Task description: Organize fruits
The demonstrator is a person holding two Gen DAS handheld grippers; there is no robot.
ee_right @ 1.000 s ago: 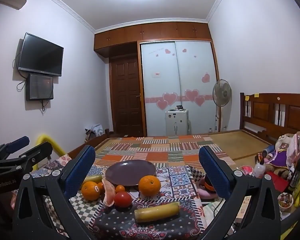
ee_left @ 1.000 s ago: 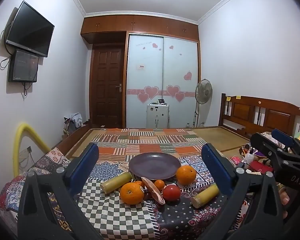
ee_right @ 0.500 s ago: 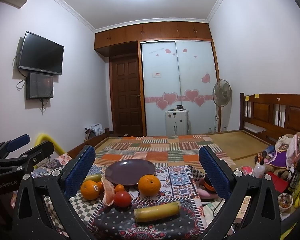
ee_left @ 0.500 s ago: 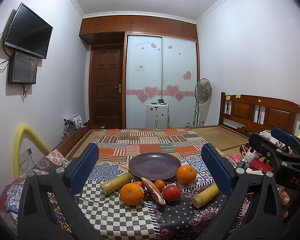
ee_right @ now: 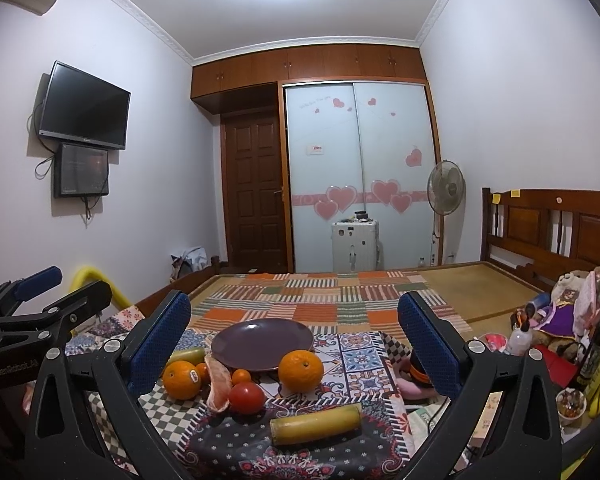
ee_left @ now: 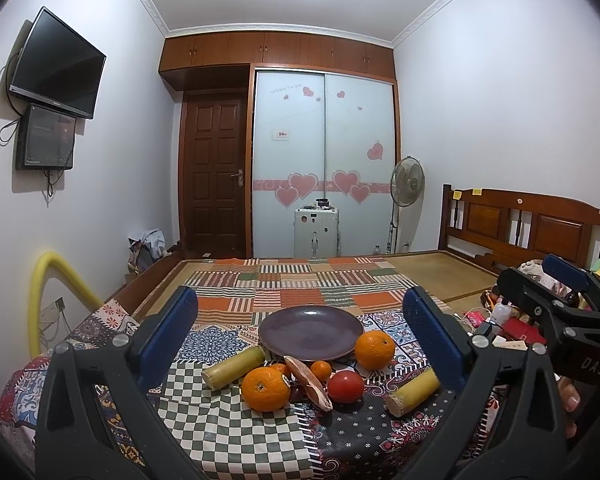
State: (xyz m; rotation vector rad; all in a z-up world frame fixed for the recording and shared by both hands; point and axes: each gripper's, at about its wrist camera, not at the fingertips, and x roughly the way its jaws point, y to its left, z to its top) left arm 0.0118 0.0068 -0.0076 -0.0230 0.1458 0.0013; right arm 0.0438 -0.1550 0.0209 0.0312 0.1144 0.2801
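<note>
A bedroom with pale walls, a dark wooden door [ee_left: 216, 176] and a sliding wardrobe [ee_left: 324, 160] with pink hearts lies behind a low table covered in a patchwork cloth [ee_left: 236, 436], which stands at the foot of a bed [ee_left: 420, 276]. On the cloth sits an empty purple plate [ee_left: 311, 332], with the fruit gathered just in front of it. In the left wrist view an orange with a sticker [ee_left: 266, 389] is nearest, a red tomato [ee_left: 345, 386] sits to its right, and a peeled pinkish wedge of fruit [ee_left: 308, 382] lies between them. Two small tangerines sit close behind that wedge, one [ee_left: 321, 370] to its right and one [ee_left: 280, 369] partly hidden by the orange. A second orange [ee_left: 374, 349] rests against the plate's right rim. One yellow-green cane stick [ee_left: 233, 367] lies left of the plate and another [ee_left: 412, 392] lies at the right front. The left gripper [ee_left: 300, 344] hangs before the table with its blue-padded fingers spread wide, holding nothing. The right gripper [ee_right: 294, 344] is likewise wide open and empty, hovering short of the fruit. From the right wrist view the nearer cane stick [ee_right: 316, 425] lies crosswise at the front edge. A standing fan [ee_right: 446, 192] and a white suitcase [ee_right: 355, 245] are near the wardrobe, and a TV [ee_right: 85, 106] hangs on the left wall.
</note>
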